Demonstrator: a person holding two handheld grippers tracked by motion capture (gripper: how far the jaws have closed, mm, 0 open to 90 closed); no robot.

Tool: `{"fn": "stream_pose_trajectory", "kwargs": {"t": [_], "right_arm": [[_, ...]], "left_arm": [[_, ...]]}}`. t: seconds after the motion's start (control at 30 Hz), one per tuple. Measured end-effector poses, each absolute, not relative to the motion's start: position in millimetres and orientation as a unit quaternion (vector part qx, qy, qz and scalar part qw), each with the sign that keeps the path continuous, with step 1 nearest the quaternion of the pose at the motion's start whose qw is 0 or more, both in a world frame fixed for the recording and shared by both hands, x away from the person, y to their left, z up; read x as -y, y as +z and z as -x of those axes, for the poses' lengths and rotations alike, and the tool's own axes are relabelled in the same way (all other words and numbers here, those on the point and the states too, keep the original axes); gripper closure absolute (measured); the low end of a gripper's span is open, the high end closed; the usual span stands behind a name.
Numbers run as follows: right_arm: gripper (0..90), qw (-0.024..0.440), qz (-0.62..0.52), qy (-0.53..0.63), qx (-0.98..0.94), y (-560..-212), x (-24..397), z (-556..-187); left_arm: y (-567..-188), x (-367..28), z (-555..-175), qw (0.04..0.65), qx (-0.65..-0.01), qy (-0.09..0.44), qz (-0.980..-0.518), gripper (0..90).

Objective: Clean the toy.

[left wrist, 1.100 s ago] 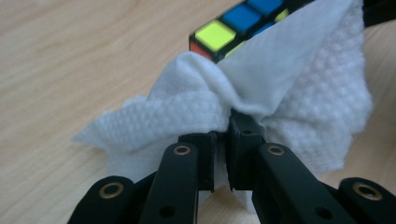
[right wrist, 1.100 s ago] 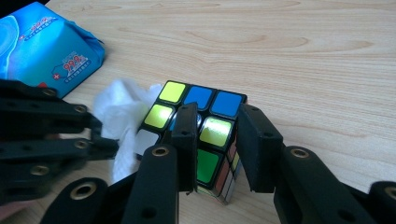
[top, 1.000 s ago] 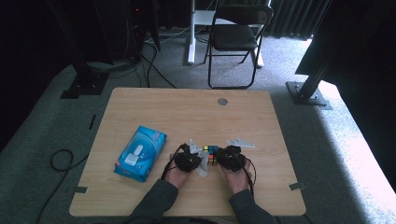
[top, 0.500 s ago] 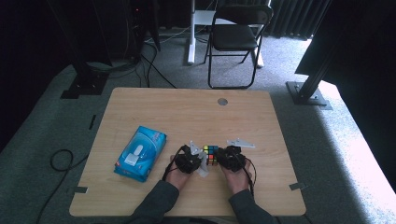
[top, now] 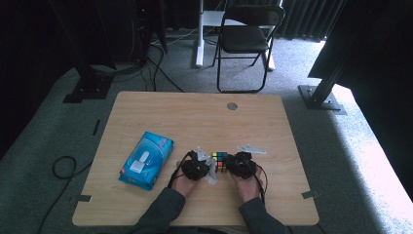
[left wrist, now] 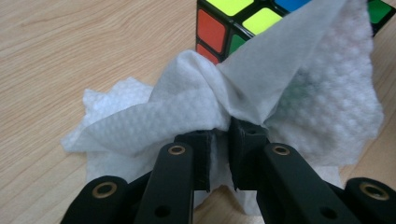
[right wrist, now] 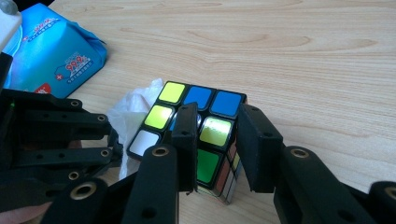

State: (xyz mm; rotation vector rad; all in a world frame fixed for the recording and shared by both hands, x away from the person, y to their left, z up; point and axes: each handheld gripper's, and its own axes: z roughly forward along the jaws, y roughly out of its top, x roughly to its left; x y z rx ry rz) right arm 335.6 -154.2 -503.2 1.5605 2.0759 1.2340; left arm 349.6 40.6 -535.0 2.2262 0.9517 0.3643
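Wooden table [top: 195, 117] in a dim room, with a folding chair [top: 246, 36] on the carpet beyond it; the puzzle cube [top: 219, 161] serves as the landmark. The cube rests on the table near its front edge, between the two hands. Left of the cube, the left claw [left wrist: 218, 140] pinches a crumpled white wipe [left wrist: 196, 112], whose free flap drapes against the cube's near face; its jaws have just been opening slightly, yet the wipe remains bunched between the pads. Right of the cube, the right claw [right wrist: 217, 135] grips the cube at one corner, one jaw lying over the top face and the other against its side, steadying it. Further left of the cube lies a blue pack of wipes [top: 146, 160]. The step in hand appears to be wiping the cube. The next move probably calls for drawing the wipe across a face while the right claw keeps the cube from sliding, then turning it to expose an uncleaned face.
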Motion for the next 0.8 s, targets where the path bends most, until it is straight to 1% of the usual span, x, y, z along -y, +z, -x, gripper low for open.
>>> {"fn": "stream_pose_trajectory", "kwargs": {"t": [0.27,0.43,0.57,0.8], "right_arm": [[69.5,0.132,-0.538,0.425,-0.716,-503.0,154.1,-335.8],[69.3,0.129,-0.541,0.425,-0.714,-503.1,154.3,-336.1],[66.2,0.131,-0.544,0.422,-0.713,-502.9,154.4,-336.3],[64.6,0.123,-0.548,0.424,-0.710,-503.4,156.1,-337.2]], "left_arm": [[-533.1,-49.0,-351.8,0.333,-0.371,0.154,-0.853,82.2],[-535.9,-61.0,-354.6,0.336,-0.391,0.157,-0.843,82.2],[-535.8,-66.6,-355.9,0.336,-0.400,0.163,-0.837,82.2],[-536.9,-75.0,-356.7,0.339,-0.407,0.163,-0.832,82.0]]}}
